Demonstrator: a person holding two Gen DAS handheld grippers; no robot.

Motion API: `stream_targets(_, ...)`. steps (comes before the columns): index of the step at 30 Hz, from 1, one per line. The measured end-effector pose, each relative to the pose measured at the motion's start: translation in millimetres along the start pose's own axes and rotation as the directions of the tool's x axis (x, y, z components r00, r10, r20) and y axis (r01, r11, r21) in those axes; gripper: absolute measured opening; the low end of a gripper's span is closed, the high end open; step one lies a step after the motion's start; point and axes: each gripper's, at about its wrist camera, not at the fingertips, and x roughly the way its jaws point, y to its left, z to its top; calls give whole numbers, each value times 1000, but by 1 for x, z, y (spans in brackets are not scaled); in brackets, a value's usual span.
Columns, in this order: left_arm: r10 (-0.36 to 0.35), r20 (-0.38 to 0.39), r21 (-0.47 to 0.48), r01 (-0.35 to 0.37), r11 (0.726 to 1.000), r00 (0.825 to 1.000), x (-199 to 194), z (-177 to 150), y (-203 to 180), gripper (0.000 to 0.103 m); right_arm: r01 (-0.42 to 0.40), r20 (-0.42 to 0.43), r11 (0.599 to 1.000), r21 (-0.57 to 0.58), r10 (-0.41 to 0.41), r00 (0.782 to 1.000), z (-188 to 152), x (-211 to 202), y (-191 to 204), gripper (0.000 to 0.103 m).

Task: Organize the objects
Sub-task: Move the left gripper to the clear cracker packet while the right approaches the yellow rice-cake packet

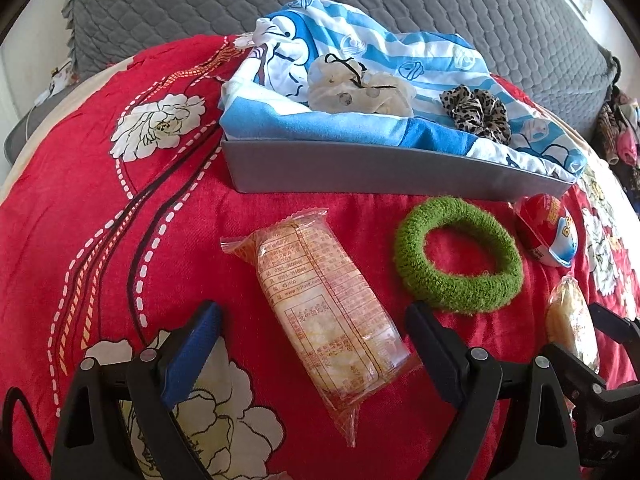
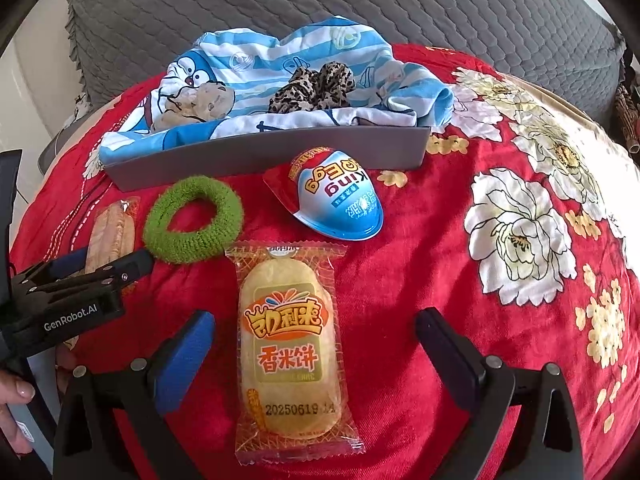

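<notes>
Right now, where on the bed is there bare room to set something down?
Bare quilt to the right of the egg pack and the front cracker pack. Crowded between the gray tray, green ring and second cracker pack.

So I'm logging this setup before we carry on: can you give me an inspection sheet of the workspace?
Surface: red floral bedspread.
Job's things: two rice cracker packets, green hair ring and egg-shaped snack lie loose; grey tray, lined with blue striped cloth, holds leopard scrunchie and sheer scrunchie.
Clutter: nothing seen.
Grippers: left gripper and right gripper open, each straddling a packet.
Cables: nothing seen.
Surroundings: grey quilted cover behind.
</notes>
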Motion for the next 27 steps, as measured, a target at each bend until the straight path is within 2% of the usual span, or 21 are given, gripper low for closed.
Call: stream_targets(27,-4,1,-8,4,1000,1000,0,1,3,93,23,-11,1000,-10,-23,1000,-2,7,3,102)
